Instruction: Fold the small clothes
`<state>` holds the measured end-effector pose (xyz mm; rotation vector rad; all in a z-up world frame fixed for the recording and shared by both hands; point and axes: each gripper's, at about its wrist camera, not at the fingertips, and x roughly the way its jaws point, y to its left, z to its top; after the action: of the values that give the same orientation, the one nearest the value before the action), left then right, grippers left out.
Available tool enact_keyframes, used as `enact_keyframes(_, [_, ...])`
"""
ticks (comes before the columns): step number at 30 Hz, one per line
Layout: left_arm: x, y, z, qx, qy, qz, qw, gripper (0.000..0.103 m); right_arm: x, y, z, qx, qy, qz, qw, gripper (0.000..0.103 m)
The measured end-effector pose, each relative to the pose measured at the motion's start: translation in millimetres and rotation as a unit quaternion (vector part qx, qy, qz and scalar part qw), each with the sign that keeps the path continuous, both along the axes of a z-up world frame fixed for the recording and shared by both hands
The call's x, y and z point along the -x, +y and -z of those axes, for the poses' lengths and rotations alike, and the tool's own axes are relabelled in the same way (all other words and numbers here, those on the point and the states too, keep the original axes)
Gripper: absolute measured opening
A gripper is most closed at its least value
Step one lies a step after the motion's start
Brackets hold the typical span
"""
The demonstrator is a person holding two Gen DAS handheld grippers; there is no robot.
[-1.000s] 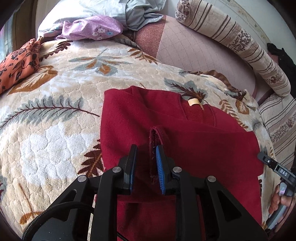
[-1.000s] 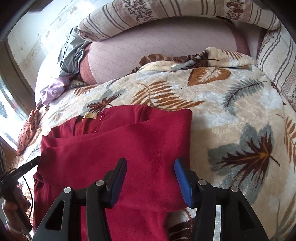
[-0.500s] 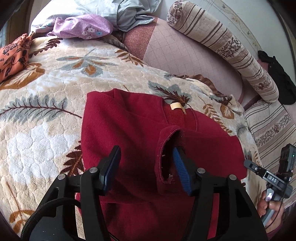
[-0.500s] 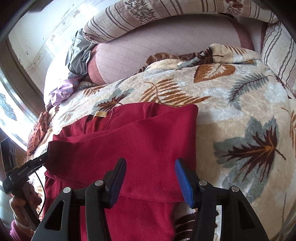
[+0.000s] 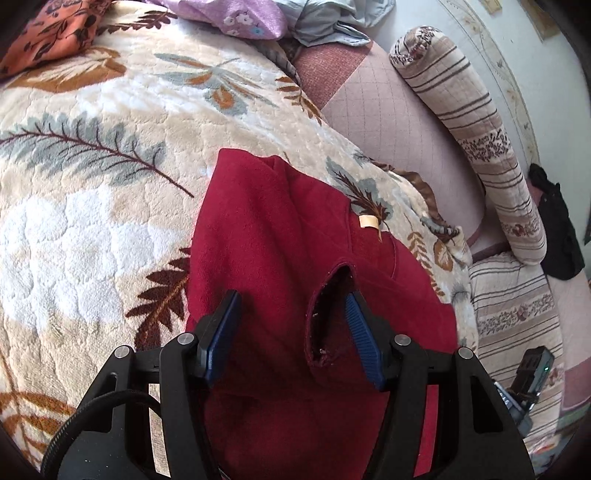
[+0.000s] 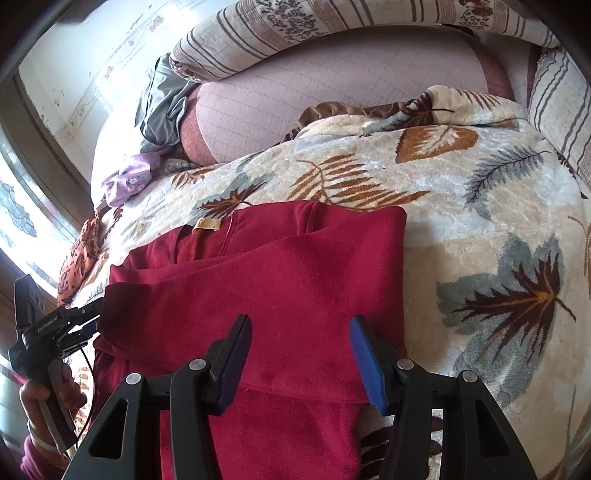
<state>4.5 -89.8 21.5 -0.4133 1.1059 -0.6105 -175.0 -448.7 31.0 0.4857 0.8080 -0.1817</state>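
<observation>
- The red fleece garment (image 5: 280,236) lies on a leaf-patterned blanket (image 5: 92,206) spread over a bed, its upper part folded down across the body, as the right wrist view (image 6: 295,280) shows.
- A small tan label (image 5: 368,221) sits at the neckline, toward 1 o'clock from the garment's middle in the left wrist view; in the right wrist view it (image 6: 207,223) sits at about 11 o'clock.
- A sleeve cuff (image 5: 328,314) stands open as a dark slit on top of the fabric, just inside the right-hand blue pad of the left gripper (image 5: 291,332).
- The left gripper's jaws stand apart, holding nothing, with the cuff and red cloth between them; whether the pads touch the cloth I cannot tell.
- The right gripper (image 6: 301,354) hovers over the folded edge at 6 o'clock, its jaws also wide apart and gripping nothing.
- In the right wrist view, the left gripper (image 6: 55,328) shows at 9 o'clock beside the garment's edge, held by a hand (image 6: 48,395).
- Beyond the blanket, at 12 to 2 o'clock, lie a pink quilted cushion (image 5: 402,122) and a striped bolster (image 5: 480,125).
- At 11 o'clock in the left wrist view rest a purple floral cloth (image 5: 240,18), a grey garment (image 5: 325,18) and an orange floral cloth (image 5: 48,33).
</observation>
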Motion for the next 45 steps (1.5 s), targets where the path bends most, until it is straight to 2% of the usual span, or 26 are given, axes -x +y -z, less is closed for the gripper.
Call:
enact_keyframes(6, [3,18,-16,0.049,-0.018,-0.032,0.9981,0.059,-2,1,4,-0.003,0.006,-0.002,1.000,0.053])
enact_keyframes(8, [6,11,-22,0.023,-0.041,-0.024,0.9986,0.060,-1,1,4,-0.006,0.005,-0.001,1.000,0.053])
enact_keyframes(12, [13,-14,-16,-0.015,-0.054,0.023,0.9982,0.060,-2,1,4,-0.004,0.005,0.000,1.000,0.053])
enact_keyframes(15, [22,-37,-10,-0.067,-0.075,0.058,0.9932,0.060,0,0,3,-0.004,0.002,0.000,1.000,0.053])
enact_keyframes(18, [30,-54,-5,-0.103,-0.103,0.084,0.9858,0.060,1,-2,3,-0.006,0.003,0.004,1.000,0.053])
enact_keyframes(19, [31,-57,-5,-0.110,-0.113,0.089,0.9835,0.056,1,-3,3,-0.008,0.003,0.005,1.000,0.053])
enact_keyframes(20, [32,-58,-6,-0.111,-0.122,0.090,0.9822,0.042,1,-3,4,-0.011,0.003,0.006,1.000,0.053])
enact_keyframes(21, [32,-58,-8,-0.111,-0.130,0.090,0.9812,0.036,2,-4,4,-0.012,0.003,0.007,1.000,0.053])
enact_keyframes(23, [32,-53,-14,-0.102,-0.144,0.084,0.9808,0.017,3,-4,4,-0.011,0.002,0.008,1.000,0.054])
enact_keyframes(26, [29,-46,-18,-0.089,-0.144,0.079,0.9824,0.012,2,-5,2,-0.007,0.002,0.011,1.000,0.054])
enact_keyframes(30, [19,-33,-18,-0.107,-0.133,0.040,0.9844,0.005,1,-6,-2,-0.003,0.000,0.017,1.000,0.054])
enact_keyframes(34, [7,-15,-13,-0.105,-0.104,0.009,0.9890,0.005,0,-6,-7,0.003,-0.005,0.016,1.000,0.054])
enact_keyframes(38, [6,-16,-9,-0.058,-0.059,0.032,0.9961,0.006,-1,-12,-13,0.013,-0.009,0.025,1.000,0.054])
enact_keyframes(40, [10,-23,-11,-0.076,-0.064,0.043,0.9941,0.008,2,-15,-14,0.003,-0.016,0.029,0.999,0.060])
enact_keyframes(42, [15,-30,-13,-0.104,-0.080,0.052,0.9900,0.020,4,-15,-13,0.002,-0.017,0.030,0.999,0.064])
enact_keyframes(44, [20,-33,-14,-0.098,-0.081,0.059,0.9902,0.042,4,-14,-9,0.003,-0.010,0.028,1.000,0.064])
enact_keyframes(45, [22,-34,-13,-0.092,-0.080,0.061,0.9906,0.045,4,-14,-6,0.000,-0.006,0.027,1.000,0.064])
